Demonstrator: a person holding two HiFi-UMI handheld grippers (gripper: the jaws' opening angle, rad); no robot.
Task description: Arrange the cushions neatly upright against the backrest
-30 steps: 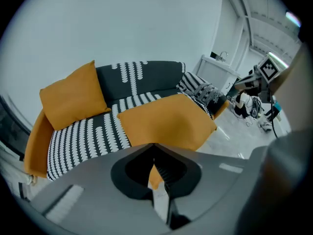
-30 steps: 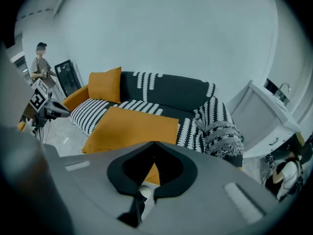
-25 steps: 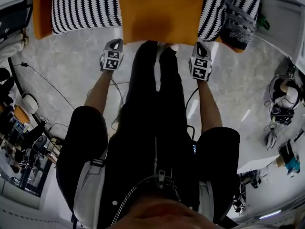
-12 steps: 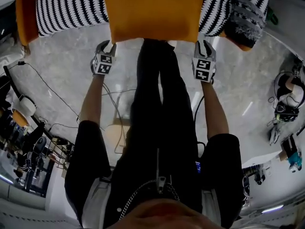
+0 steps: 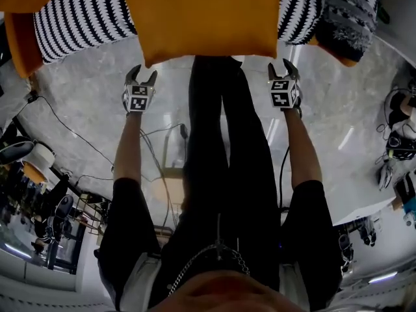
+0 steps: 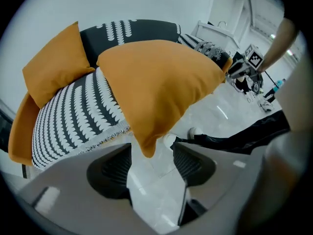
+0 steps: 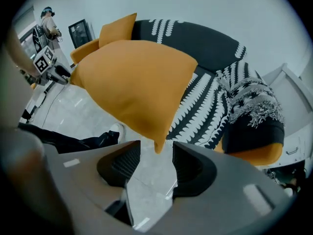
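The person is standing in front of a sofa with a black-and-white patterned cover and orange arms, and is holding one pair of tongs in each hand, both pointing steeply down at the front of the seat.

Task item: a large orange cushion is lying across the seat, not standing upright. Its near edge is overhanging the front of the seat, above the person's black trousers. A second, smaller orange cushion is leaning upright against the backrest at the sofa's left end. A dark fringed throw is draping over the right arm.

Left tongs: the jaws are standing spread and have just been opening. The near left corner of the large cushion is hanging down between the jaw tips, and the pads are not pressing on it.

Right tongs: the jaws are likewise standing spread and have just been opening. The near right corner of the same cushion is hanging just between the jaw tips, again with no pad pressing on it.

Grey marble floor is showing through both jaw gaps. Thin cables are trailing across the floor on the person's left.
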